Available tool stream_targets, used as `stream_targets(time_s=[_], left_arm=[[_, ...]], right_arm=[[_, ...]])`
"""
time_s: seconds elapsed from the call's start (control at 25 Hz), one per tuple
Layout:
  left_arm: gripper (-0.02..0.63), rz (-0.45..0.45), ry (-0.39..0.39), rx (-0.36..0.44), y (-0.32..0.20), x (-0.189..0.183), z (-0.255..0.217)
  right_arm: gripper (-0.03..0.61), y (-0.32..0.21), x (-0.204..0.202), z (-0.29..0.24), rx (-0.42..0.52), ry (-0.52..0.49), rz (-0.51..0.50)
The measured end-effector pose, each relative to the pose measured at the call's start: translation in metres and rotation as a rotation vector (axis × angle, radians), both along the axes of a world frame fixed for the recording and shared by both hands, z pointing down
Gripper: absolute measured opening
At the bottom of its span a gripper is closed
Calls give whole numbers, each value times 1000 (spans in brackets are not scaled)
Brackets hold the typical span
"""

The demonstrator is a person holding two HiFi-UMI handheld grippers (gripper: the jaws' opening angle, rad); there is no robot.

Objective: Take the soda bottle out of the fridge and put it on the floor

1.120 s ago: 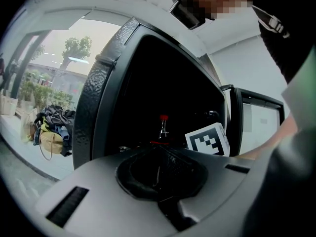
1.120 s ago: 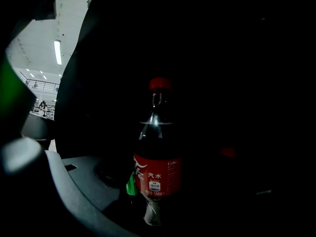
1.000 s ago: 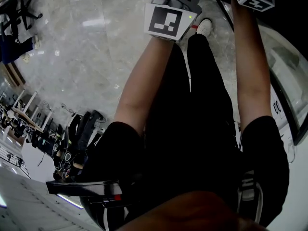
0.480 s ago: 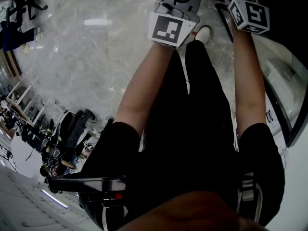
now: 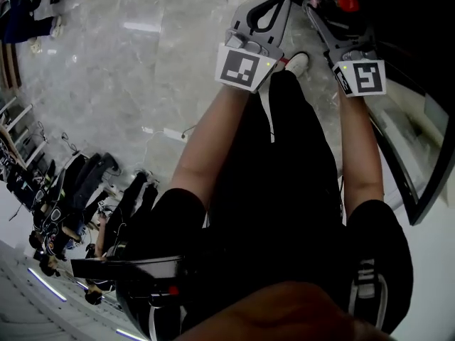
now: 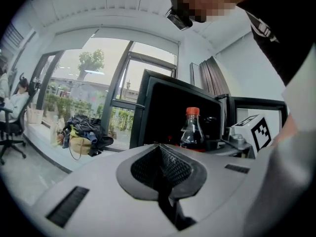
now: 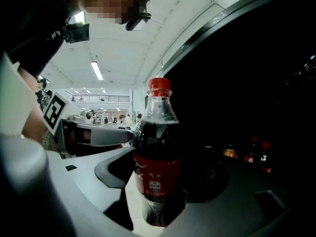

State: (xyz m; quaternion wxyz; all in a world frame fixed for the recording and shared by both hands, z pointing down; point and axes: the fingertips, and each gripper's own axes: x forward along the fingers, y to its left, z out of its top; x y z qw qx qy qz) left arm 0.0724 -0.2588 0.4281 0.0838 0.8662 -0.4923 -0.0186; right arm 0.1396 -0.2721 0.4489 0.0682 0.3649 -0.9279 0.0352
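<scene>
Hidden: fridge (image 7: 256, 73) interior black, contents barely made out; bottle's base sunk between the jaws.
Right gripper (image 7: 158, 201): clamped on the soda bottle (image 7: 157, 147), upright before the fridge.
Bottle: clear plastic, dark drink, red cap and label.
Left gripper (image 6: 165, 177): jaws pressed together, empty.
Floor (image 5: 142, 84): glossy grey marble.

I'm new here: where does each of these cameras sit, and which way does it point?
Head view: on the person's head, facing down at the floor; shows forearms, legs, left tool, right tool.
Left gripper view: rides the left tool, looks along its shut jaws toward the fridge; the right tool's marker cube shows.
Right gripper view: rides the right tool, looks along jaws gripping the soda bottle; left tool shows.
Shared: all show that bottle.
</scene>
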Motion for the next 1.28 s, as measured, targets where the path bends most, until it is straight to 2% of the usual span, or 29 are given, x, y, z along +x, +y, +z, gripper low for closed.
stream_targets(time_s=[0.2, 0.52, 0.76, 0.96, 1.12, 1.28], left_arm=[[2, -64, -9, -23, 13, -60, 40], [2, -142, -23, -71, 52, -160, 127], [2, -223, -46, -127, 86, -222, 228], [2, -281, -76, -190, 95, -242, 314], [2, -288, -81, -241, 93, -243, 389], [2, -261, -130, -327, 88, -244, 476]], right_arm=[[314, 28, -65, 43, -55, -1, -120], [314, 44, -157, 122, -81, 4, -161], [314, 59, -218, 227, -129, 1, -215], [314, 70, -242, 327, -181, 34, -271], [314, 75, -249, 417, -229, 70, -316], [314, 73, -256, 508, -273, 103, -351]])
